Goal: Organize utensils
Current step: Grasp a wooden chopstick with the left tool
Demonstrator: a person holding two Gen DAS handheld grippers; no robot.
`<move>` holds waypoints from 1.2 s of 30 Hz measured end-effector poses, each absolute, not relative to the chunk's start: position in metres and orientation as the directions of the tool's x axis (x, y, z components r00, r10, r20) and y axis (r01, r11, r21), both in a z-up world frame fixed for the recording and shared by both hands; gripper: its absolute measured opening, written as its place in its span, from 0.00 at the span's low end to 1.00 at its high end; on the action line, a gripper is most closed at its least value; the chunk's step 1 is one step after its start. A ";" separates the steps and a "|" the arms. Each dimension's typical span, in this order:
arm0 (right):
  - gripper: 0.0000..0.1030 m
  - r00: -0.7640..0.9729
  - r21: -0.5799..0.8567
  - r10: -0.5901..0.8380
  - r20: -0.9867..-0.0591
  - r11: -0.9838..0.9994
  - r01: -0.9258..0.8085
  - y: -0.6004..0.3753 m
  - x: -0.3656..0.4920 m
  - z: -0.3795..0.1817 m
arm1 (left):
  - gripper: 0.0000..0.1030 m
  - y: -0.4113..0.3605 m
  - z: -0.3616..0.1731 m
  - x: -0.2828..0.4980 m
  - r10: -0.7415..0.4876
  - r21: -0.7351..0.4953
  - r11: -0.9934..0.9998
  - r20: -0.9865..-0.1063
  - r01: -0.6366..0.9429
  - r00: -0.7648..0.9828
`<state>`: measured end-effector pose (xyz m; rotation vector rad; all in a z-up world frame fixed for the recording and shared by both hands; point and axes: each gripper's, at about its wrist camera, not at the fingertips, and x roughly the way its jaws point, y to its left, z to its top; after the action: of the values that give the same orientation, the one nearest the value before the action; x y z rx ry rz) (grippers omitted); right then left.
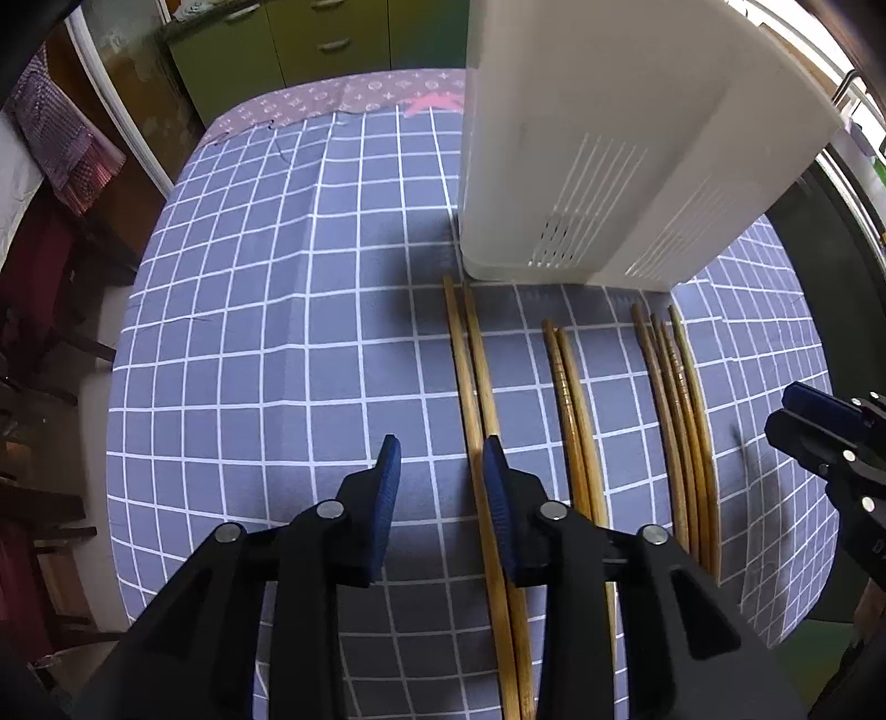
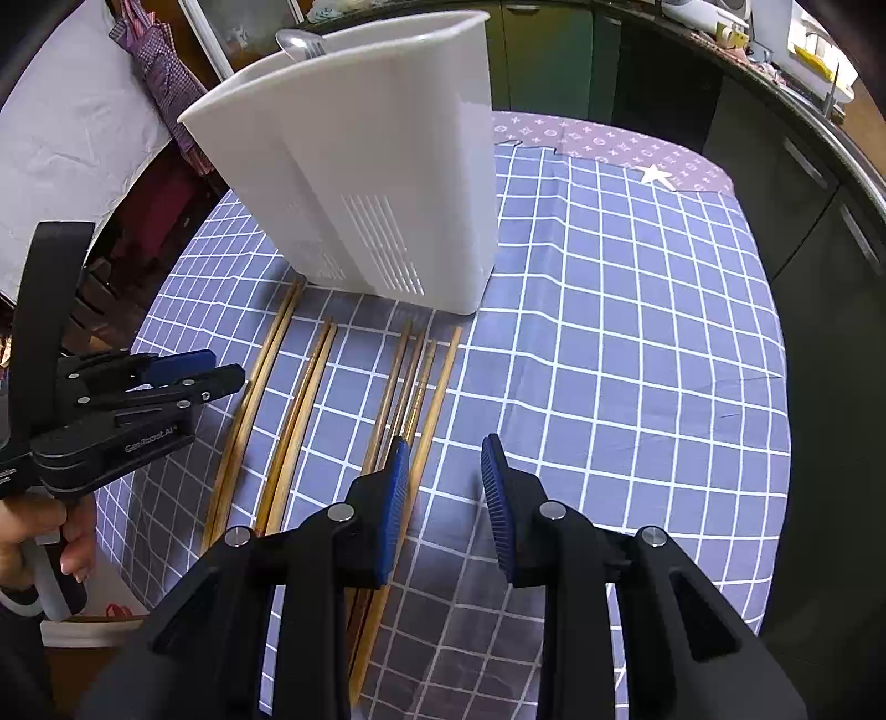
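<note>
Several wooden chopsticks lie side by side on the checked tablecloth: a left pair [image 1: 470, 376] [image 2: 260, 376], a middle pair [image 1: 570, 399] [image 2: 307, 399] and a right group [image 1: 675, 387] [image 2: 410, 382]. A white slotted utensil holder [image 1: 609, 138] [image 2: 376, 183] stands just beyond their far tips, with a metal spoon [image 2: 299, 44] in it. My left gripper [image 1: 440, 471] is open and empty, its right finger over the left pair. My right gripper [image 2: 443, 471] is open and empty, its left finger over the right group. Each gripper also shows in the other's view [image 1: 819, 426] [image 2: 183, 376].
The table [image 1: 249, 332] [image 2: 637, 360] has a blue-grey checked cloth, with a mauve patterned cloth at its far end. Dark chairs and hanging cloth are to the left, green cabinets behind, a dark counter to the right.
</note>
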<state>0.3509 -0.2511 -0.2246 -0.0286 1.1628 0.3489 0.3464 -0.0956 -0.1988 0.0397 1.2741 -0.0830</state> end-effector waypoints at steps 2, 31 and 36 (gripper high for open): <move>0.27 0.345 0.155 0.252 -0.904 0.946 -0.285 -0.250 0.353 -0.225 | 0.23 -0.097 -0.202 0.349 -0.032 -0.010 0.997 -0.960 0.081 0.280; 0.27 0.299 0.130 0.216 -0.929 0.951 -0.282 -0.251 0.352 -0.233 | 0.06 -0.102 -0.210 0.356 -0.044 -0.022 0.996 -0.968 0.092 0.248; 0.16 0.265 0.139 0.221 -0.939 0.945 -0.295 -0.239 0.356 -0.241 | 0.06 -0.093 -0.194 0.347 -0.055 -0.026 0.995 -0.946 0.094 0.320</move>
<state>0.3562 -0.2395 -0.2411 -0.0679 1.2554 0.3489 0.3467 -0.0926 -0.1942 0.0359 1.2416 -0.0979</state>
